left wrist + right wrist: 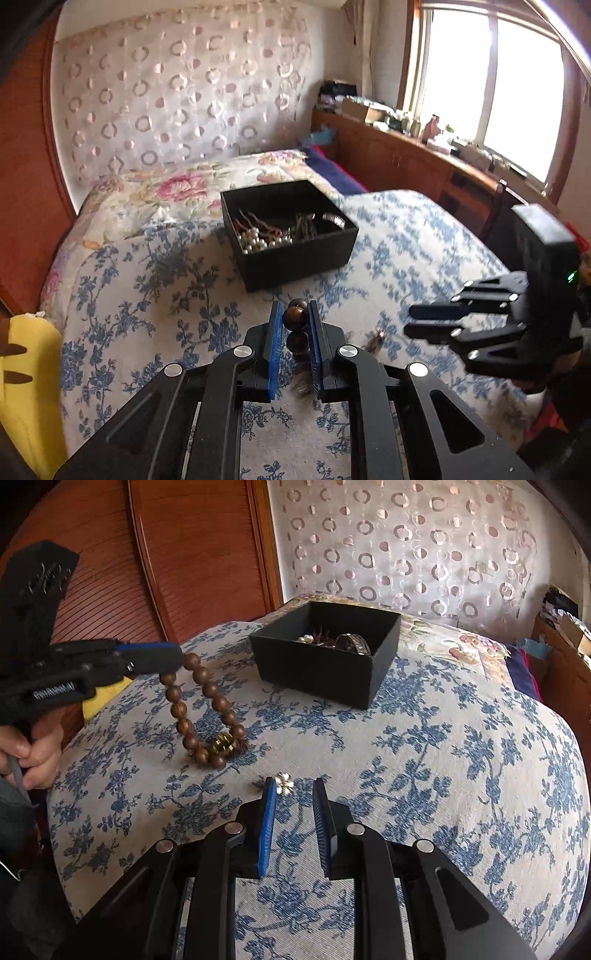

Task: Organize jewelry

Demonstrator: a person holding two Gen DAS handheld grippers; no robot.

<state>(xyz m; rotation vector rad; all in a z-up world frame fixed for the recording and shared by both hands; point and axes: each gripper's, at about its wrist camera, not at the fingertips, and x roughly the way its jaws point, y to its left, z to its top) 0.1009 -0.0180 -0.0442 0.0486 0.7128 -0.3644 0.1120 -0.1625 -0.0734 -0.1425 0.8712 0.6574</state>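
My left gripper (293, 308) is shut on a brown wooden bead bracelet (295, 321). In the right wrist view the left gripper (177, 661) holds the bracelet (207, 712) by its top, and the loop's lower end with a gold bead rests on the bed. My right gripper (293, 788) is open just above a small white flower brooch (284, 784) on the cover. It also shows in the left wrist view (408, 321), where the brooch (376, 339) lies left of it. A black jewelry box (291, 236) (328, 653) holding pearls and bangles sits further back.
The bed (443, 757) has a blue floral cover. A yellow cushion (26, 387) lies at the left edge. A wooden headboard (166, 554) and curtain stand behind. A wooden counter (424, 155) with clutter runs under the window at right.
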